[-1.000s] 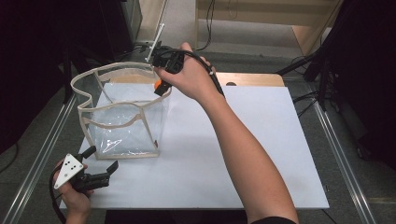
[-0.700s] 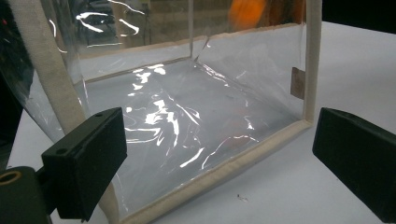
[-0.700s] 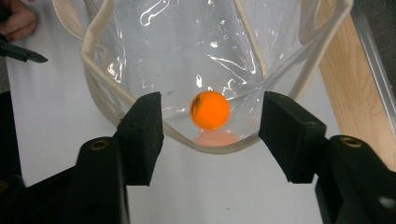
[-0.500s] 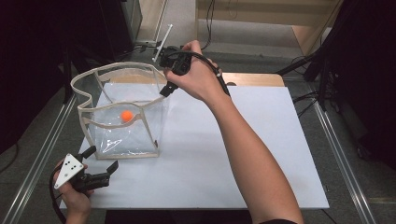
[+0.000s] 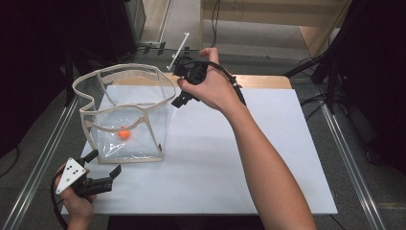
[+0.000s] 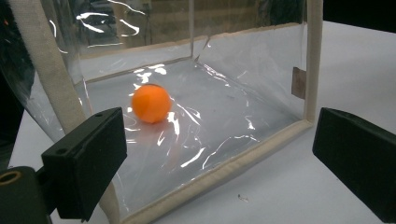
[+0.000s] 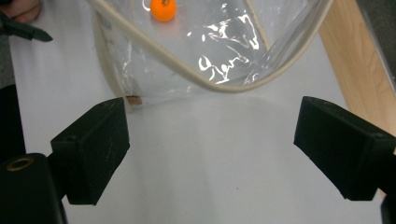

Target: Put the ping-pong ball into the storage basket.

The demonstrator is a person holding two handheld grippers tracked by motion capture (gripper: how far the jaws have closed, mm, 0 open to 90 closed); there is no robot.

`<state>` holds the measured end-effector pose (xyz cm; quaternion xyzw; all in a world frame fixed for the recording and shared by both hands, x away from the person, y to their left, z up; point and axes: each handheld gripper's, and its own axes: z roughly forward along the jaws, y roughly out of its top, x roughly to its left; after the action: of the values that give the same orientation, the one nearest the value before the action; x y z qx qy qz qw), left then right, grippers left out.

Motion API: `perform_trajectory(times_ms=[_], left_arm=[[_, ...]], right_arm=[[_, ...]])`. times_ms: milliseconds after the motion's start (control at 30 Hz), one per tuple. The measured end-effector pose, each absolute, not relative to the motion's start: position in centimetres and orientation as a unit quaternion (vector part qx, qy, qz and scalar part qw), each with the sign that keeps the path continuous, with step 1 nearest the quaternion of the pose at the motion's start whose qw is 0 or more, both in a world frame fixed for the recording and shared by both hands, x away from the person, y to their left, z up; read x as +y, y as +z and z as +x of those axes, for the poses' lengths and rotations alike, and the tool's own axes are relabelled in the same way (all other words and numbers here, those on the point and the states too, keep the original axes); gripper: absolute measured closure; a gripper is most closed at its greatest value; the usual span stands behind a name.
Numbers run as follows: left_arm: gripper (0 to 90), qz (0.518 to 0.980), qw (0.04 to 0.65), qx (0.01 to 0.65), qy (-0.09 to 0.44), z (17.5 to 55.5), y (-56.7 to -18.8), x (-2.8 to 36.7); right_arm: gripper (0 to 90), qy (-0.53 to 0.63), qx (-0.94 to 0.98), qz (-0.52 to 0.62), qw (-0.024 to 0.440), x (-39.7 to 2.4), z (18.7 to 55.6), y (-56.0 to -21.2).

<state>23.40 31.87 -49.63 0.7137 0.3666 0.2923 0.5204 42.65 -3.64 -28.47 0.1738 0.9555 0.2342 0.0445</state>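
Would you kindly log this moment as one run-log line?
right gripper: jaws just opened, nothing between | orange ball: on floor of clear bag | left gripper: open, beside bag

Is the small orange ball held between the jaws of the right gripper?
No, the small orange ball lies on the floor of the clear plastic bag, and the right gripper has open, empty jaws.

A lab: white table (image 5: 268, 158) in metal rails (image 5: 352, 158), dark curtains (image 5: 28, 57), floor cables (image 5: 215, 12).

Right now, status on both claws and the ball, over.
Right claw open, jaws just opened, nothing between them, beside bag rim. Left claw open at bag front. Ball on bag floor. Nothing in the way.
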Motion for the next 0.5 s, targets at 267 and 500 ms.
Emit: perform_trajectory(times_ms=[267, 500], left_arm=[[3.6, 0.714, 0.519, 0.367, 0.293, 23.4, -49.6, 31.8], [3.6, 0.714, 0.519, 0.367, 0.293, 23.4, -49.6, 31.9]], right_arm=[[0.0, 0.229, 0.954, 0.188, 0.048, -4.7, 41.8, -29.4], [0.0, 0.229, 0.952, 0.198, 0.04, -5.8, 41.3, -31.0]])
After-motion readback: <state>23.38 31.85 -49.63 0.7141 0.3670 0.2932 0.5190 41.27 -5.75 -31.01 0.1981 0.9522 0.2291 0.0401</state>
